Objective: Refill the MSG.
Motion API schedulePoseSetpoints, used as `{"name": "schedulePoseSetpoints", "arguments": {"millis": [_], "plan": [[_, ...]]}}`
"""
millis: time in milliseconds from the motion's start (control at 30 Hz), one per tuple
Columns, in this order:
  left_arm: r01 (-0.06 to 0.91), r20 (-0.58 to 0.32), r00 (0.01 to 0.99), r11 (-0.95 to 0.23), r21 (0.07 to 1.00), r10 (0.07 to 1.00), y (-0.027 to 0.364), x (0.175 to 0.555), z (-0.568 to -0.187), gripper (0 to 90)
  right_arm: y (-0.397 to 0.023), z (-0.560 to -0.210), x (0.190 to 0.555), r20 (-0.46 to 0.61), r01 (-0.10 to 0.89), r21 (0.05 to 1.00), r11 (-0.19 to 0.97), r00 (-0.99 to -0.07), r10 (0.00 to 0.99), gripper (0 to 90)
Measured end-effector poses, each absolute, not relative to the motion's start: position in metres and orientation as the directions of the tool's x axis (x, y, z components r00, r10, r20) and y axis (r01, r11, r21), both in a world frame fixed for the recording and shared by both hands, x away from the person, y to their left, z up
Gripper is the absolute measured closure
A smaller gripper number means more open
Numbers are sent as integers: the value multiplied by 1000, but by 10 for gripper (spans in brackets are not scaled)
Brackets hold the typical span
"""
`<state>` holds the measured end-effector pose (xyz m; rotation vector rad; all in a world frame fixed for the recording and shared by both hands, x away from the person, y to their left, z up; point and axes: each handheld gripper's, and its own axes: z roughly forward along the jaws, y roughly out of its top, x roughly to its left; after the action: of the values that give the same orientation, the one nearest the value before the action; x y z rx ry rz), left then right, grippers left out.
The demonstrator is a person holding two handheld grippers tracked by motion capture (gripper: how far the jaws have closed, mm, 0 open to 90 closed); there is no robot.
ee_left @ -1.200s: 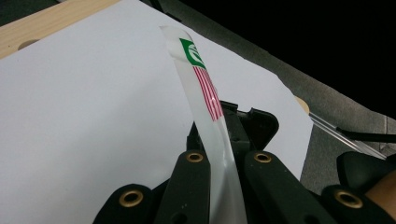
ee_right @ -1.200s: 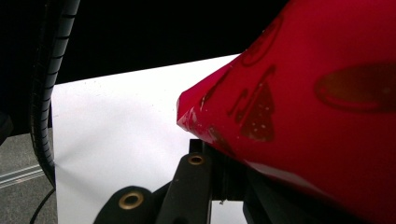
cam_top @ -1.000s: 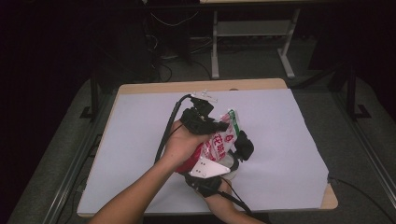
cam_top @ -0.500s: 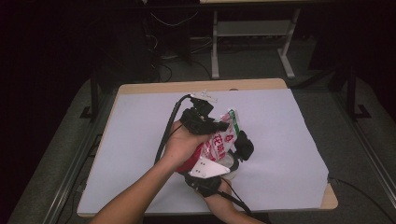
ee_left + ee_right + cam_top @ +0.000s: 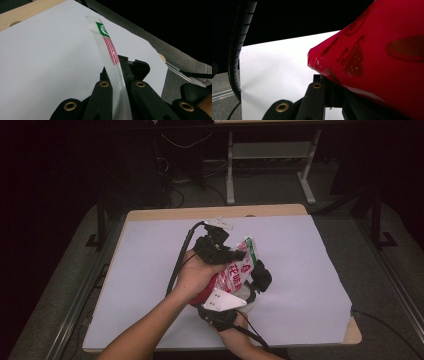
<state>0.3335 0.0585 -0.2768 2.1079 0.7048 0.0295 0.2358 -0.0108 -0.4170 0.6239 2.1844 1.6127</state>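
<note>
Both grippers are pinching one red snack bag (image 5: 235,275) above the table (image 5: 150,250) middle. The left gripper (image 5: 220,247) is squeezing its 12 o'clock end, the right gripper (image 5: 227,312) its 6 o'clock end.

The bag (image 5: 239,270) sits between both tools, above the table (image 5: 300,270).

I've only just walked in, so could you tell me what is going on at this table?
A person holds a red and white snack bag above the white sheet on the table, using two hand-held grippers. The left gripper is shut on the bag's flat sealed top edge. The right gripper is shut on the bag's red lower end. The bag hangs between them, off the table.
</note>
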Motion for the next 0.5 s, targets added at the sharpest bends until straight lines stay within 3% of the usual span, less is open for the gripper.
{"name": "schedulePoseSetpoints", "arguments": {"millis": [500], "plan": [[472, -229, 837, -445, 761, 497, 58, 334, -277, 898, -11, -417, 236, -22, 137, 958, 253, -842, 539, 899]]}}
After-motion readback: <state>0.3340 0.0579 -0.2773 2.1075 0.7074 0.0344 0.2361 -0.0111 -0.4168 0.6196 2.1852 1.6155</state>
